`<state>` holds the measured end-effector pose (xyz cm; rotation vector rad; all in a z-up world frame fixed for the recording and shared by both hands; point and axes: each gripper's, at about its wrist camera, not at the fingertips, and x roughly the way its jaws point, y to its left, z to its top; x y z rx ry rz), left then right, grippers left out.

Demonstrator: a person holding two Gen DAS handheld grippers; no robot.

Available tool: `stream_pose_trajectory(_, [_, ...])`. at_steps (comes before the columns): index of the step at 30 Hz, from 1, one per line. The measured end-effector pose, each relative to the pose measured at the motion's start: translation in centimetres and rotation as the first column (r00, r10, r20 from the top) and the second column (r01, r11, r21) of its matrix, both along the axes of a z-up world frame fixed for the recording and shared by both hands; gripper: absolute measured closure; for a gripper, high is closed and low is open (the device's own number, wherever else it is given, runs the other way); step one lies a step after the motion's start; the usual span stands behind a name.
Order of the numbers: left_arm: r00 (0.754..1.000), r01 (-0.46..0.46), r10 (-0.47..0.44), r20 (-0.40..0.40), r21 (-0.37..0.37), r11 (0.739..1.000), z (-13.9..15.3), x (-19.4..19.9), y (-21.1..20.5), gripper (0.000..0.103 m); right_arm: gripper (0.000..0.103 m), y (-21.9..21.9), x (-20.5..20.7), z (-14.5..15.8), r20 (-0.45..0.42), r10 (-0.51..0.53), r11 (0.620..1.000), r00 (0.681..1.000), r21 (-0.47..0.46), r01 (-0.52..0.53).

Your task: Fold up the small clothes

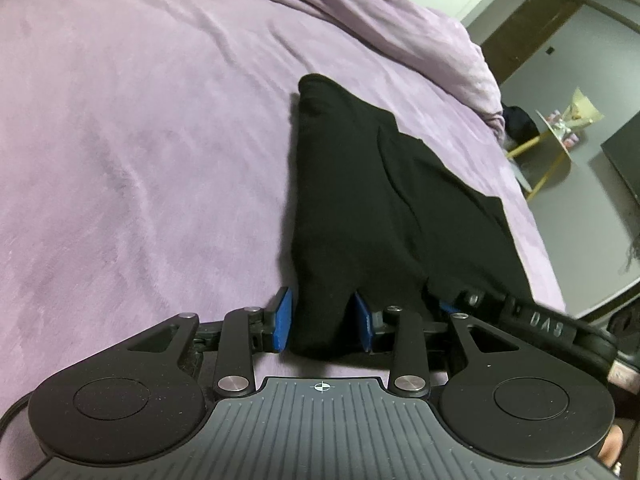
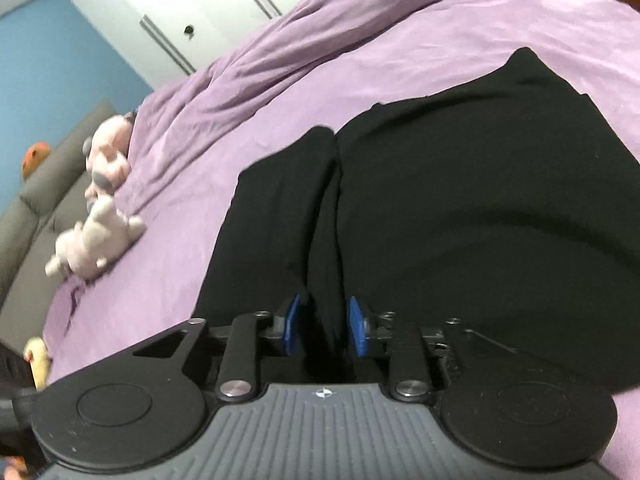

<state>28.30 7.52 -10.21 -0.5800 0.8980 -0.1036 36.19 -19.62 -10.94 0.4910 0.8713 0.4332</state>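
A black garment (image 1: pixel 372 200) lies on the purple bedsheet (image 1: pixel 140 140), partly folded, with its near edge lifted. My left gripper (image 1: pixel 322 320) is shut on a bunched fold of the black garment between its blue pads (image 1: pixel 282 320). The other gripper's black body (image 1: pixel 552 324) shows just to its right. In the right wrist view the black garment (image 2: pixel 480 208) fills the middle and right. My right gripper (image 2: pixel 326 326) is shut on a vertical pleat of it between its blue pads (image 2: pixel 356 324).
A bunched purple duvet (image 1: pixel 400 20) lies along the far side of the bed. Plush toys (image 2: pixel 100 240) lie on the bed at the left by a grey headboard (image 2: pixel 40 200). A small round table (image 1: pixel 556 136) stands past the bed's edge.
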Motion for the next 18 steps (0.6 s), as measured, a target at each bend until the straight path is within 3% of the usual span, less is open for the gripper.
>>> stream_pose_trajectory(5, [0.999,-0.037,0.037,0.027,-0.003,0.999,0.9,0.4,0.4,0.066,0.061,-0.1,2.3,-0.2,-0.026,-0.019,0.998,0.999,0.064,0.021])
stream_pose_trajectory(12, [0.996,-0.083,0.084,0.029,-0.034,0.996,0.1,3.8,0.2,0.059,0.062,1.2,5.3,-1.3,-0.063,-0.027,0.991,0.998,0.127,0.035])
stream_pose_trajectory(15, [0.995,-0.093,0.095,0.019,-0.081,0.992,-0.8,4.8,0.3,0.055,0.074,2.3,5.5,-1.1,-0.032,0.006,0.997,0.999,0.081,-0.004])
stream_pose_trajectory(16, [0.995,-0.096,0.098,0.010,-0.109,0.989,-1.1,5.0,0.5,0.054,0.083,2.7,5.5,-1.1,-0.022,0.019,0.998,1.000,0.053,-0.018])
stream_pose_trajectory(18, [0.995,-0.103,0.104,-0.005,-0.160,0.982,-1.6,5.1,1.1,0.054,0.086,3.1,5.5,-1.0,0.003,0.050,0.999,0.999,0.007,-0.050])
